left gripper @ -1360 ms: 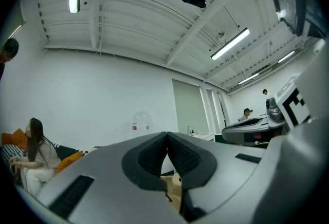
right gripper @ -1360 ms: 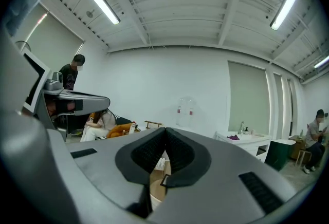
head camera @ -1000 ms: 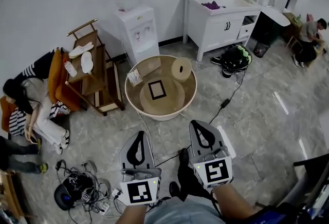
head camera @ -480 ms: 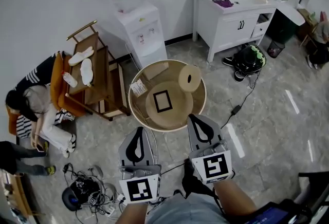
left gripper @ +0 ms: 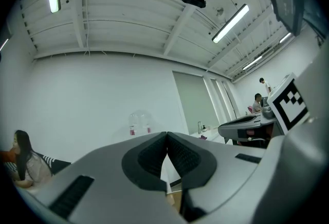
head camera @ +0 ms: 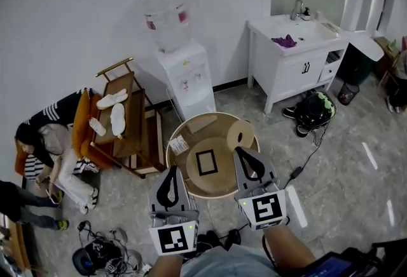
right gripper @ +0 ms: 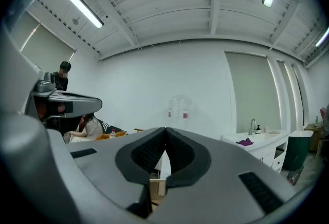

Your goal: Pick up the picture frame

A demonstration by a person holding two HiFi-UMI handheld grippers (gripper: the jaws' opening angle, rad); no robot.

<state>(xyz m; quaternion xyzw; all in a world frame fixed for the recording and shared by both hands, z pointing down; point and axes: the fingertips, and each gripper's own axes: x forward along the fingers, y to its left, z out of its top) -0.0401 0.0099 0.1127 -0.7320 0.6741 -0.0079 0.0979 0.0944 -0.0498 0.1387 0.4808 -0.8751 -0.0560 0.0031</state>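
A small black picture frame (head camera: 206,162) lies flat on a round wooden disc inside a big round tub-like table (head camera: 175,156) in the head view. My left gripper (head camera: 172,171) hovers at the tub's near left rim, and its jaws meet at the tips with nothing between them. My right gripper (head camera: 245,152) hangs over the near right rim, just right of the frame, also shut and empty. Both gripper views look level across the room, and the frame is hidden from them. The jaw tips touch in the left gripper view (left gripper: 167,134) and in the right gripper view (right gripper: 165,129).
A roll of tape (head camera: 240,133), a cardboard piece (head camera: 198,124) and a card (head camera: 178,145) also lie in the tub. Behind it stand a water dispenser (head camera: 184,82), a wooden rack (head camera: 130,123) and a white sink cabinet (head camera: 299,60). A person (head camera: 48,148) sits at left. Cables (head camera: 105,253) lie near my feet.
Both grippers have advanced towards the tub and now reach its near rim; the tub and frame sit closer in view. Both stayed shut.
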